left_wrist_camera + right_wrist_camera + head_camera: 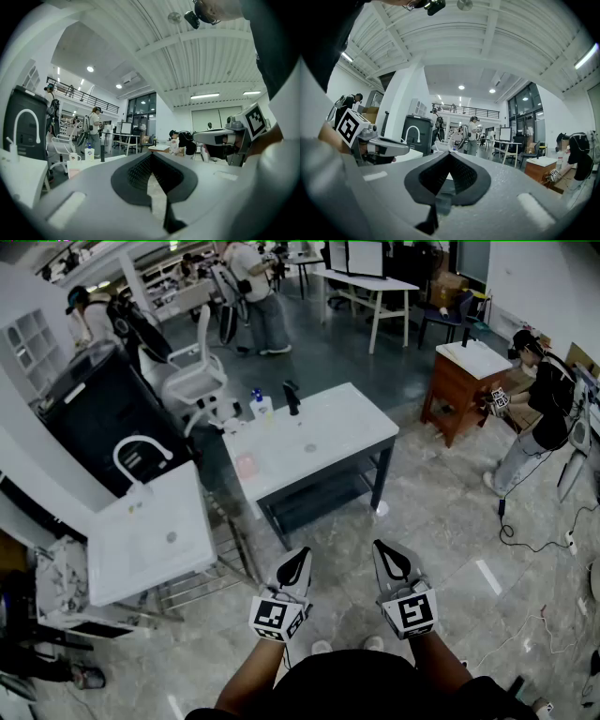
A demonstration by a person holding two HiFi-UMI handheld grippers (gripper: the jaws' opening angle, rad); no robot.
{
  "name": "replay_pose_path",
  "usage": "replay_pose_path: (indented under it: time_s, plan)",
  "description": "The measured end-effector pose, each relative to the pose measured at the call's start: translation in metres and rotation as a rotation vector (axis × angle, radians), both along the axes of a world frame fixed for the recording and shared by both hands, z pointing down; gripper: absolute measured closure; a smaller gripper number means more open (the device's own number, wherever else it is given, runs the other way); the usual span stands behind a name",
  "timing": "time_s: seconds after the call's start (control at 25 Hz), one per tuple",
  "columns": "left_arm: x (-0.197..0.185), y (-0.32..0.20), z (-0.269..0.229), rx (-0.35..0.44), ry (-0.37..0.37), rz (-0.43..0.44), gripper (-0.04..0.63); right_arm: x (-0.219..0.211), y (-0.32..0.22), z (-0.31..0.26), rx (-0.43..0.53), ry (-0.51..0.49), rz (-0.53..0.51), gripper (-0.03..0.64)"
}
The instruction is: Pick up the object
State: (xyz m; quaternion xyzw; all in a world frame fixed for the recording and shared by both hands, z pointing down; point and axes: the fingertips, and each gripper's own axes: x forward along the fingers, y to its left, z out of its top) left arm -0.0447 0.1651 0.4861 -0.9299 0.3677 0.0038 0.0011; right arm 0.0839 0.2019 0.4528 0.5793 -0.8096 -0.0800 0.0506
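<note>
Seen from above, a person stood on a pale marble-patterned floor and held a gripper in each hand, low in the picture. The left gripper and the right gripper sat side by side but apart, both pointing forward. Each gripper's own view showed its dark ribbed jaws pressed together at the tips with nothing between them, so both were closed and empty.

Well ahead of the grippers stood a white bench with a dark frame and a lower shelf. On its far end were a small bottle with a blue top and, just beside it, a dark upright object. A pinkish item lay nearer the bench's left edge. Which of these was the object to pick up could not be told; none of them was touched by either gripper.

To the left stood a white sink unit with a curved white tap. To the right, another person bent beside a brown wooden table.
</note>
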Motion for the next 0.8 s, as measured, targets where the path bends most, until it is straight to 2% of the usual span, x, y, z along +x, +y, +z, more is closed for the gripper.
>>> replay_pose_path:
  time_s: [0.36, 0.68, 0.8]
  plan:
    - [0.003, 0.015, 0.009, -0.017, -0.022, 0.012, 0.578, -0.007, 0.008, 0.008, -0.03, 0.008, -0.011, 0.615]
    - [-0.024, 0.006, 0.018, -0.048, -0.024, 0.023, 0.578, -0.027, -0.007, 0.009, -0.025, -0.061, 0.015, 0.615]
    - [-0.035, 0.001, 0.015, -0.044, -0.032, 0.027, 0.578, -0.028, -0.011, 0.013, -0.04, -0.077, 0.055, 0.615]
